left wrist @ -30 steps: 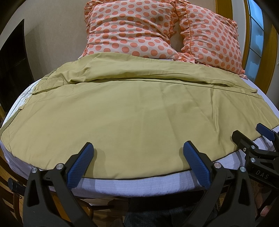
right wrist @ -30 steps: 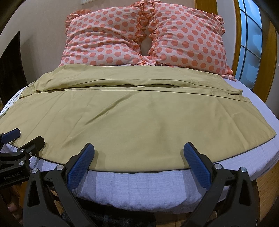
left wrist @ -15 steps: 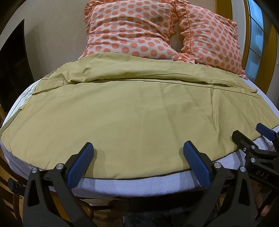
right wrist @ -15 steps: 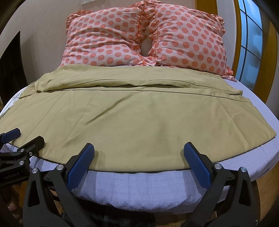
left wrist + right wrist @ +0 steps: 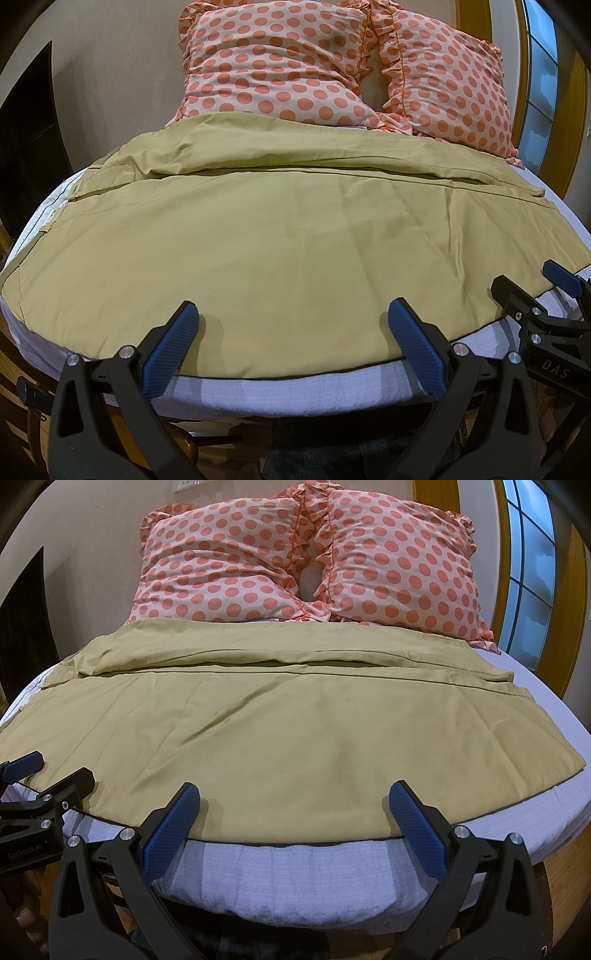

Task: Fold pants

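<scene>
Olive-yellow pants (image 5: 288, 236) lie spread flat across the bed, legs running left to right, the far leg folded along a seam; they also show in the right wrist view (image 5: 295, 731). My left gripper (image 5: 291, 325) is open and empty, hovering over the pants' near edge. My right gripper (image 5: 295, 805) is open and empty over the same near edge, further right. The right gripper shows at the right in the left wrist view (image 5: 532, 291), and the left gripper at the left in the right wrist view (image 5: 48, 771).
The bed has a white cover (image 5: 295, 875) with its front edge just below the grippers. Two pink polka-dot pillows (image 5: 229, 561) (image 5: 402, 561) stand at the headboard. A window (image 5: 528, 572) is at the right, a dark opening (image 5: 26, 147) at the left.
</scene>
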Available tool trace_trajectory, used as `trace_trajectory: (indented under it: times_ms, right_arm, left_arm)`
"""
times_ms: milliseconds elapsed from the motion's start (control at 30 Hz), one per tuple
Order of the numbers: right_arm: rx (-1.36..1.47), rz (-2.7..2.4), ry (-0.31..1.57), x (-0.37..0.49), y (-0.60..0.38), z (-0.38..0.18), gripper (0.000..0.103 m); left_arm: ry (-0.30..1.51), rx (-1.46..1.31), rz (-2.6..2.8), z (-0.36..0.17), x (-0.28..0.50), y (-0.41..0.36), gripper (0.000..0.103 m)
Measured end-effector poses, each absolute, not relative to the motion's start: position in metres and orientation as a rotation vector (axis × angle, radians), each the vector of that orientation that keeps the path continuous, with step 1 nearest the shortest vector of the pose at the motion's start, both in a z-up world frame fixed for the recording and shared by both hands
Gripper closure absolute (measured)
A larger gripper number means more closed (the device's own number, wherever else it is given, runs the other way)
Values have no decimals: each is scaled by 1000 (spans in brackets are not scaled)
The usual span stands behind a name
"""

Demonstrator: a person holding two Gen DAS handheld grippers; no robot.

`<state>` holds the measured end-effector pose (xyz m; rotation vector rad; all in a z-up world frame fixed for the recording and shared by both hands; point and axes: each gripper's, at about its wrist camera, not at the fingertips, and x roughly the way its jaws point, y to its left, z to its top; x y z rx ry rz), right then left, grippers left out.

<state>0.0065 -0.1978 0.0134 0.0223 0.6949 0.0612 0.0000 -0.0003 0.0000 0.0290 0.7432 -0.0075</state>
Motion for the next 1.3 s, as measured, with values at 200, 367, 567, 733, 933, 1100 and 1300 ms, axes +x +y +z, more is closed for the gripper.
trace_trajectory:
  times_ms: [200, 367, 567, 733, 933, 1100, 1300]
  right_arm:
    - [22, 65, 684, 3, -200, 13, 1]
    - [23, 77, 629, -3, -201, 10, 1]
    - [43, 75, 672, 34, -238, 47, 1]
    - [163, -150, 716, 144, -317, 104, 1]
    - [387, -422, 945, 308, -405, 72, 36]
    - [544, -581, 986, 384, -450, 36, 36]
    - [404, -704, 1014, 417, -455, 10, 47]
  left_arm:
    - [740, 29, -10, 1, 2, 0, 2]
    - [725, 38, -30, 2, 1, 0, 2]
    - [716, 14, -46, 16, 3, 19, 2]
    - [617, 11, -6, 52, 21, 36, 2]
    - [583, 36, -5, 69, 54, 39, 2]
    - [578, 27, -9, 73, 82, 50, 2]
    - [615, 0, -17, 74, 114, 61, 2]
